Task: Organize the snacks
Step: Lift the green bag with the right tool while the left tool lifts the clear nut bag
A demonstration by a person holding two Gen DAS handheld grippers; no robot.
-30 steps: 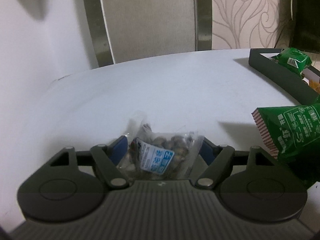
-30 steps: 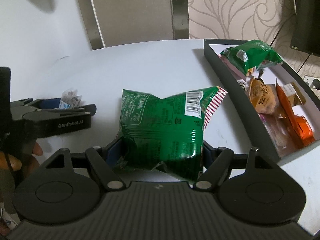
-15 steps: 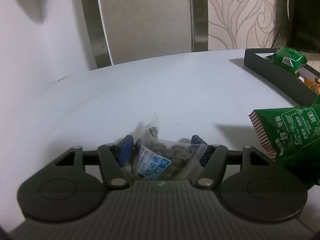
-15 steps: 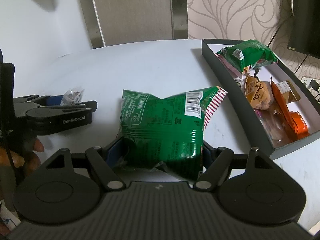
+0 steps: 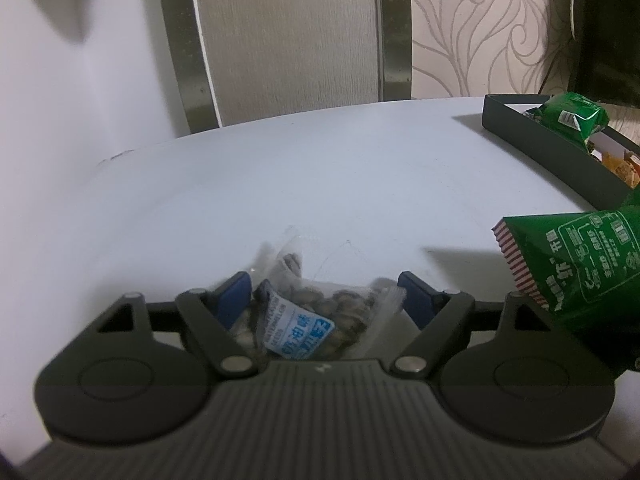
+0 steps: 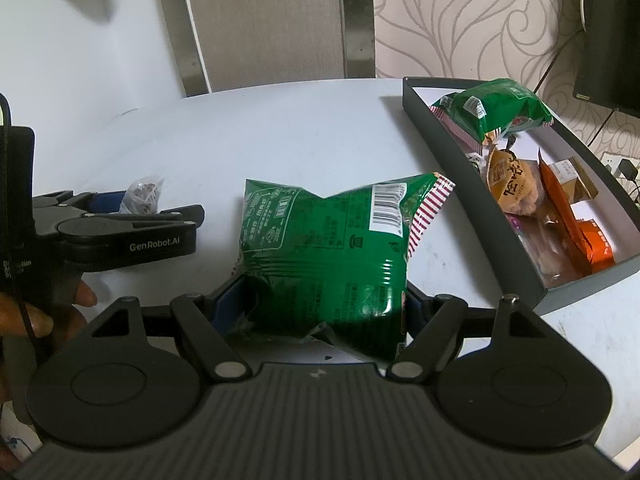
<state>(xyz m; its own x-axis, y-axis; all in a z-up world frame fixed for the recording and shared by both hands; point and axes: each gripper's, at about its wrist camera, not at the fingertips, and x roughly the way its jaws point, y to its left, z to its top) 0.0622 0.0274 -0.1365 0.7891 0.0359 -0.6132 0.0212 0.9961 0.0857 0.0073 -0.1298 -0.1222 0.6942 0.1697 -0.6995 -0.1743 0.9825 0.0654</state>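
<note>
My left gripper (image 5: 322, 292) is shut on a small clear packet of seeds with a blue label (image 5: 308, 316) and holds it above the white table (image 5: 320, 168). It also shows at the left of the right wrist view (image 6: 148, 208), with the packet (image 6: 144, 194) in it. My right gripper (image 6: 326, 292) is shut on a green snack bag (image 6: 328, 240) with a red-striped edge, held off the table. The bag shows at the right of the left wrist view (image 5: 576, 256). A dark tray (image 6: 452, 152) stands to the right.
The tray holds another green bag (image 6: 496, 110), a yellow-brown pastry packet (image 6: 512, 180) and orange packets (image 6: 580, 220). A chair back (image 5: 288, 40) stands behind the table. A dark screen (image 6: 612, 28) and a wall socket (image 6: 620, 164) are at the far right.
My left gripper has closed tighter on the seed packet and lifted it off the table. My right gripper has risen a little with the green bag, so the tray sits lower in view.
</note>
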